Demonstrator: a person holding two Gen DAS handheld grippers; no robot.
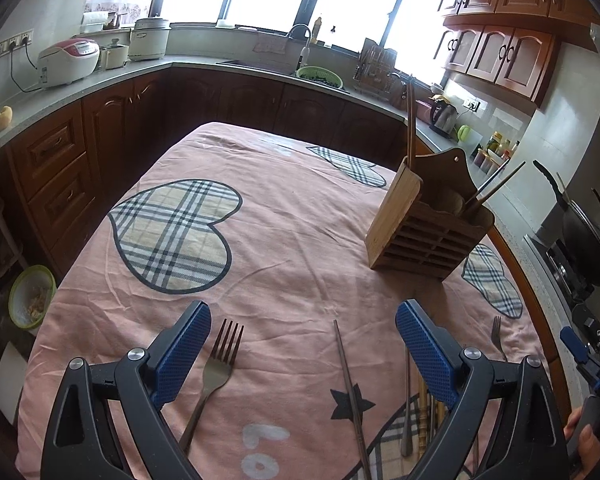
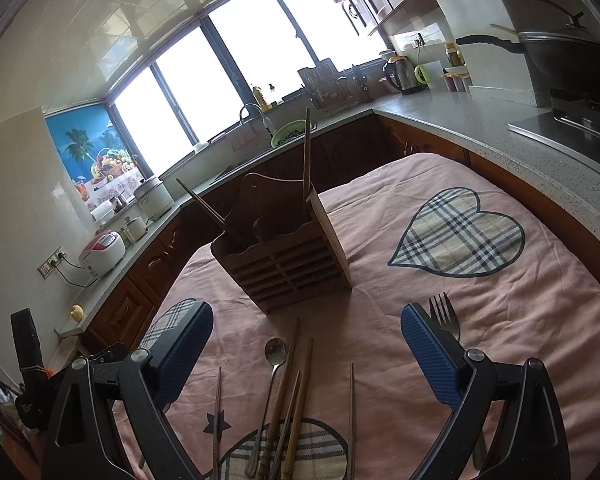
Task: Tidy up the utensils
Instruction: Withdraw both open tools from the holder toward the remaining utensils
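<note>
A wooden utensil holder (image 1: 428, 220) stands on the pink tablecloth, with chopsticks sticking up from it; it also shows in the right wrist view (image 2: 288, 256). My left gripper (image 1: 304, 344) is open and empty above a metal fork (image 1: 216, 368) and a single chopstick (image 1: 350, 392). My right gripper (image 2: 306, 344) is open and empty above a spoon (image 2: 274, 360), several wooden chopsticks (image 2: 296, 396) and metal chopsticks (image 2: 352, 412). A second fork (image 2: 444, 316) lies by its right finger.
The pink tablecloth (image 1: 292, 240) with plaid hearts covers the table. Kitchen counters (image 2: 480, 120) surround it on three sides, with a rice cooker (image 1: 69, 60), a kettle (image 1: 442, 118) and a wok (image 1: 588, 240). A green bowl (image 1: 30, 296) sits low at the left.
</note>
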